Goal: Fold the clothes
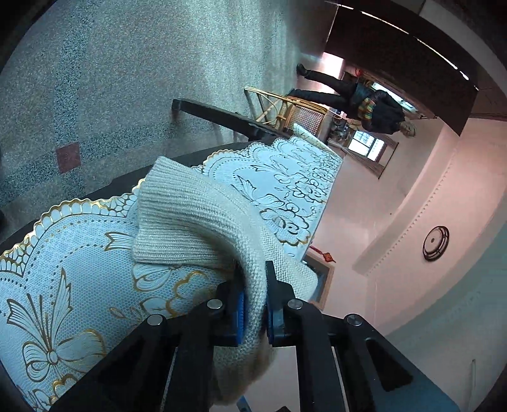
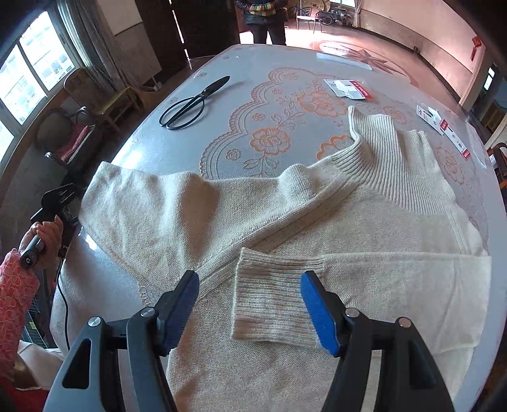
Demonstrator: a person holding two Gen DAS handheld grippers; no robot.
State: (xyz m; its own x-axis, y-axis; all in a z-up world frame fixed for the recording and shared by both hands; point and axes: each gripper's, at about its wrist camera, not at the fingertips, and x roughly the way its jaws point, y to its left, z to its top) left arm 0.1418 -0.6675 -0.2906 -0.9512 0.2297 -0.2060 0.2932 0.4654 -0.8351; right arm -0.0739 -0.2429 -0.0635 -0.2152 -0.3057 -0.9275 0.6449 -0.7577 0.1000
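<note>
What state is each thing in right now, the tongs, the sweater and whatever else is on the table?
Left tongs: shut on the cream knitted sweater.
Right tongs: open, above the ribbed cuff.
Cream knitted sweater: lying flat, one sleeve folded across the body.
Black scissors: closed, lying on the table.
Two packaged labels: lying flat beyond the collar.

The left wrist view is rolled sideways: floor fills the upper left, wall and ceiling the right. It looks from very close along the left hand-held gripper at a cream knitted sweater. The right wrist view sits upright above the lace-patterned surface, looking down and forward past the right hand-held gripper. Both share sweater, surface and a standing person.
</note>
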